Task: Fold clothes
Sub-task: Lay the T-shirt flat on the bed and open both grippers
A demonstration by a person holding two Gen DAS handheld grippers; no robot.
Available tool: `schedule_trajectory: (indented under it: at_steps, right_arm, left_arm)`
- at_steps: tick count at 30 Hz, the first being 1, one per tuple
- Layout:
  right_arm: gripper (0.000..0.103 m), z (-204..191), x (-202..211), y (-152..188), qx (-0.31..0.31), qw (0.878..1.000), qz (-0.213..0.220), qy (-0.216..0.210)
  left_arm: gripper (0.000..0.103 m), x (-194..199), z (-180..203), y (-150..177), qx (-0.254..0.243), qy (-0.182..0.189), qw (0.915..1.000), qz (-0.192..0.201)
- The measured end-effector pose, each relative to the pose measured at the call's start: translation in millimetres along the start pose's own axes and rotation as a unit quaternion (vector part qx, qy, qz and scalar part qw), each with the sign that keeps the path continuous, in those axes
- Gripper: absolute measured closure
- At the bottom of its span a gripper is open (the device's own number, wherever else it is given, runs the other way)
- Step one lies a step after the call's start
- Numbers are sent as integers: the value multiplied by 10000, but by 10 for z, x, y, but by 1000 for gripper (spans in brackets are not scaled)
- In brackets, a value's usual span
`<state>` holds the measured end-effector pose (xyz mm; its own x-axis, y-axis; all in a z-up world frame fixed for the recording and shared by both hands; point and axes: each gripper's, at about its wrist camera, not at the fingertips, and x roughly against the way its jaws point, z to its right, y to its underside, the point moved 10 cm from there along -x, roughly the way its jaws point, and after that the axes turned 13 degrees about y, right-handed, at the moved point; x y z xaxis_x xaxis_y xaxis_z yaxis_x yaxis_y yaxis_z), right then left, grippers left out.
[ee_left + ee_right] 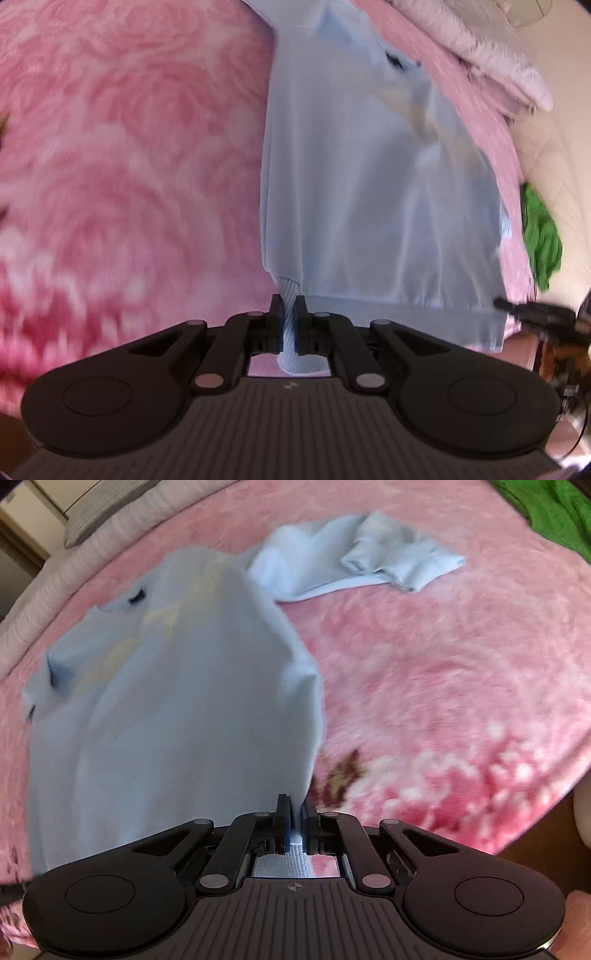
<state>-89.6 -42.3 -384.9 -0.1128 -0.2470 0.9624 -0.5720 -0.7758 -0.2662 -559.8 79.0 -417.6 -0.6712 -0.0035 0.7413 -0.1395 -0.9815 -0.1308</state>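
A light blue sweatshirt (369, 192) lies stretched over a pink rose-patterned blanket (129, 147), its collar at the far end. My left gripper (289, 317) is shut on the ribbed hem at the shirt's near corner. In the right wrist view the same blue sweatshirt (166, 709) is lifted and bulging up from the blanket (443, 672), with one sleeve (369, 561) trailing away to the far right. My right gripper (294, 814) is shut on the ribbed hem at the other near corner. The other gripper (532, 314) shows dark and blurred at the right edge of the left wrist view.
A green garment (541, 240) lies at the blanket's edge, also seen as a green garment (554, 509) at the top right. A grey pillow (107, 513) and pale ribbed bedding (480, 55) sit along the far side. Beige wall (554, 110) beyond.
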Motion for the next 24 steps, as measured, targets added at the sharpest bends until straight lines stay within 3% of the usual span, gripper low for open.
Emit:
schedule_trajectory:
  at_steps: [3, 5, 7, 10, 11, 13, 16, 20, 24]
  right_arm:
    - [100, 116, -44, 124, 549, 9973, -208, 447]
    - [98, 160, -190, 219, 467, 9961, -543, 516]
    - [86, 176, -220, 160, 227, 9960, -581, 634]
    - [65, 54, -101, -95, 235, 9968, -141, 754]
    - [61, 13, -59, -180, 237, 9966, 6, 794]
    - [52, -69, 27, -350, 242, 9954, 300, 873]
    - [50, -232, 94, -572, 246, 9938, 640, 875]
    - [50, -659, -204, -614, 504, 9969, 248, 557]
    - [50, -1143, -360, -768, 846, 9954, 299, 334]
  left_arm:
    - [100, -54, -31, 279, 85, -347, 9992, -187]
    - [96, -107, -54, 324, 88, -818, 9962, -272]
    - [96, -68, -11, 251, 84, -1092, 9936, -279]
    - [91, 260, 70, -14, 157, -1298, 9910, 277]
    - [81, 354, 60, -109, 171, -1385, 9892, 448]
    - [73, 539, 40, -298, 196, -1555, 9845, 782]
    - [73, 540, -71, -554, 111, -1714, 9804, 967]
    - [73, 238, -97, -931, 4, -1645, 9800, 1115]
    - [73, 66, -67, -1379, -393, -1603, 9789, 1202]
